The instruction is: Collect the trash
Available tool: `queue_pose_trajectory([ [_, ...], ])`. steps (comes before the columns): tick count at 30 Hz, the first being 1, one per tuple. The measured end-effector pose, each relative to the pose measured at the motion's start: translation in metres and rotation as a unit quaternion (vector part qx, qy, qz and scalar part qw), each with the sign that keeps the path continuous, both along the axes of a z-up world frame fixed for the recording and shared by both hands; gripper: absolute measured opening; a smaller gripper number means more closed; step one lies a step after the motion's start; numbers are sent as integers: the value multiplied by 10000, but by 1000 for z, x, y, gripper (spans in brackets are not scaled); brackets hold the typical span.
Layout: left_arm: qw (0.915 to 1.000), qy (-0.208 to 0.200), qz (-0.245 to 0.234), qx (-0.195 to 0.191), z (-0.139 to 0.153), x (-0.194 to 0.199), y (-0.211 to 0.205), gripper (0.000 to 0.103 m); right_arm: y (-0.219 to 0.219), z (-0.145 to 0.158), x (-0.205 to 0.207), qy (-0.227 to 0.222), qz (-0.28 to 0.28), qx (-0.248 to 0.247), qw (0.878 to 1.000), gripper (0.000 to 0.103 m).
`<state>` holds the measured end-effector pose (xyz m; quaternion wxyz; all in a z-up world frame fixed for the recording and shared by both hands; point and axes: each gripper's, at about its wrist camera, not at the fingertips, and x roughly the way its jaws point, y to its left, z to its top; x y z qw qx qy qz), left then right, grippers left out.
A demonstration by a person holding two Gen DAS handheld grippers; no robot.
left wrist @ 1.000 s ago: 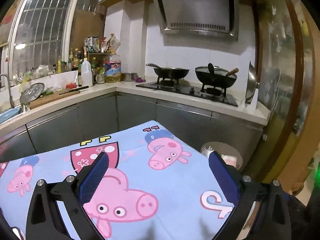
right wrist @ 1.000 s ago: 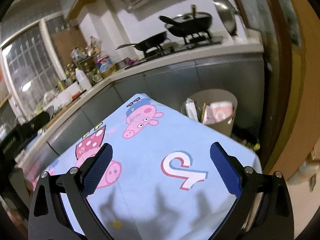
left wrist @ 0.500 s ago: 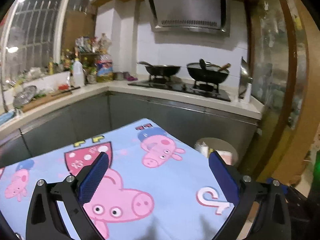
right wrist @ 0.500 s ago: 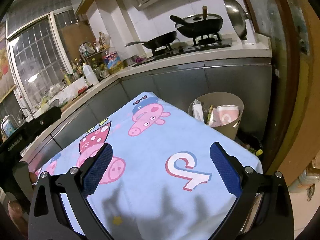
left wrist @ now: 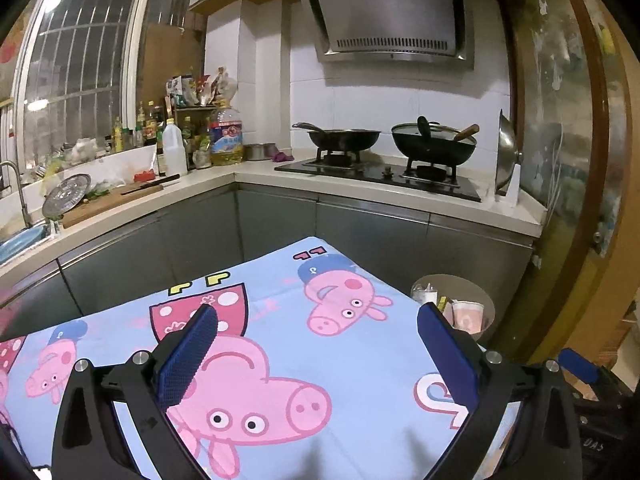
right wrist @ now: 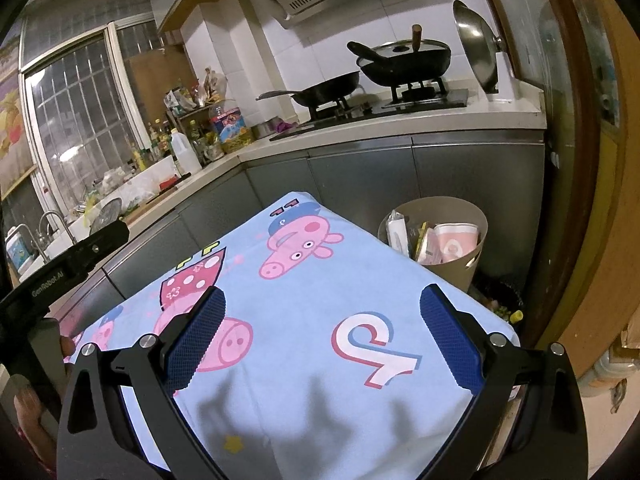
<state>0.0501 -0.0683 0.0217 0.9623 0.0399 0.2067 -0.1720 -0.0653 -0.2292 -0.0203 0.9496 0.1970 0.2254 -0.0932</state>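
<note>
A beige trash bin (right wrist: 460, 264) stands on the floor past the table's far right corner, holding several wrappers and a pink-and-white packet (right wrist: 452, 240). It also shows in the left wrist view (left wrist: 476, 292), partly hidden behind a finger. My left gripper (left wrist: 316, 320) is open and empty above the table. My right gripper (right wrist: 320, 304) is open and empty above the table. No loose trash shows on the tablecloth.
The table wears a blue cartoon-pig cloth (right wrist: 304, 332). An L-shaped counter (left wrist: 400, 196) behind it carries a gas stove with two woks (left wrist: 434, 146), bottles (left wrist: 226, 136), a cutting board and a sink. A wooden door frame (right wrist: 576, 160) stands at the right. The left gripper's body (right wrist: 68, 268) shows at the right view's left edge.
Both grippers stayed open and empty. The left view shifted slightly, showing more of the bin. The right gripper levelled out and drew back a little.
</note>
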Motion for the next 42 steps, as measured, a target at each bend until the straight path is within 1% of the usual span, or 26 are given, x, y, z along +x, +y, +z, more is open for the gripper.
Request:
queue_pose_trajectory([
  [4,9999,-115,7,98,1,-3,-3,99,1,0,0,32,25,37,10000,97],
  [7,9998,-166,-22,92,3,-5,-3,99,1,2,1,36,47,32,10000,97],
  [18,9999,-147,-60,56,2,-3,-2,99,2,3,3,37,61,35,10000,97],
  [24,9996,-229,93,105,2,-4,1,99,3,0,5,80,74,85,9999,97],
  [30,9997,-176,140,48,1,-1,7,99,3,-2,6,116,87,118,9998,97],
  [33,9999,-64,121,-45,1,3,10,99,5,-5,7,122,96,88,9998,97],
  [37,9998,127,117,-66,-2,8,10,99,5,-7,7,124,79,75,9999,97],
  [42,9998,144,147,-50,-3,7,10,99,6,-7,7,132,99,86,9998,97],
])
